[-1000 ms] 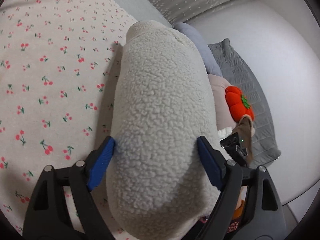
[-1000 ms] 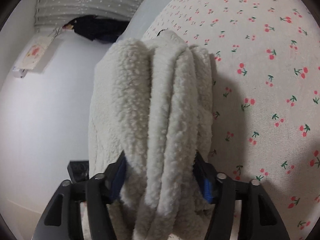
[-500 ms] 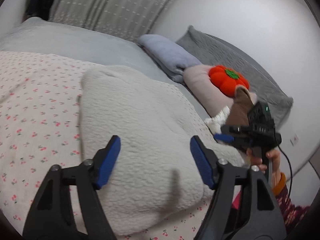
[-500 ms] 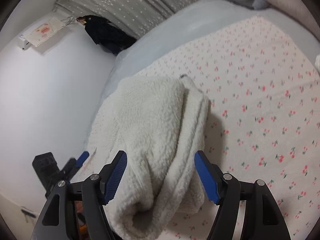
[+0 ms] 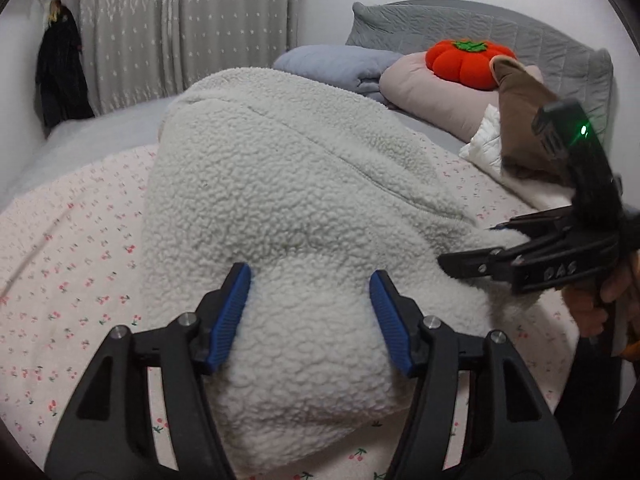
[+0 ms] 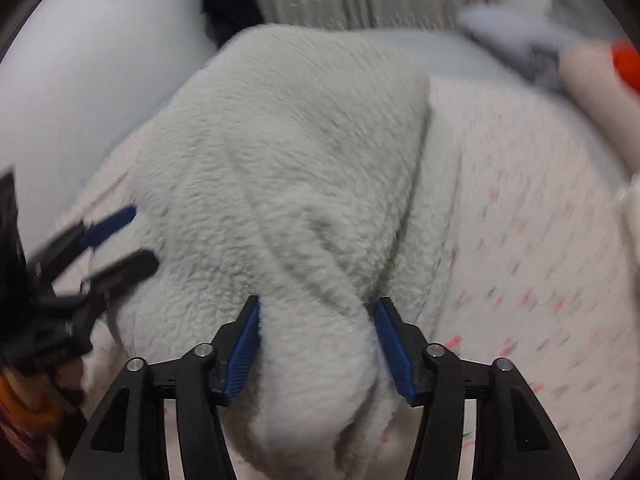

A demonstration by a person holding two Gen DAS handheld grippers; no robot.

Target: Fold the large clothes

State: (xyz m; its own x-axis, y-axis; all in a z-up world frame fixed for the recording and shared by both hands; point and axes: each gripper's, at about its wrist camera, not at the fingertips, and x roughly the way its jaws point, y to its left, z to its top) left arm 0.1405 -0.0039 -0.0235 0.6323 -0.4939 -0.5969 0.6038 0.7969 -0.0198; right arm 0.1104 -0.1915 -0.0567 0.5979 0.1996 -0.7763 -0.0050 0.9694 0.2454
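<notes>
A thick, folded white fleece garment (image 5: pixel 288 200) lies on the cherry-print bedspread (image 5: pixel 72 264); it also shows in the right wrist view (image 6: pixel 304 184). My left gripper (image 5: pixel 310 316) is shut on the near left end of the bundle, blue pads pressed into its sides. My right gripper (image 6: pixel 316 348) is shut on the near right end, with fleece bulging between its pads. The right gripper also shows in the left wrist view (image 5: pixel 472 256) at the bundle's right edge. The left gripper also shows in the right wrist view (image 6: pixel 120 240), blurred.
At the bed head lie a grey quilted pillow (image 5: pixel 460 28), a blue pillow (image 5: pixel 340 64), a pink cushion (image 5: pixel 432 92) with an orange pumpkin plush (image 5: pixel 468 64), and brown and white folded clothes (image 5: pixel 520 128). A dark coat (image 5: pixel 60 72) hangs by the curtains (image 5: pixel 180 24).
Both grippers released the bundle, drew back, then lowered and closed on its near ends again. The views tilted up from the bedspread toward the bed head. The right wrist view is blurred by motion.
</notes>
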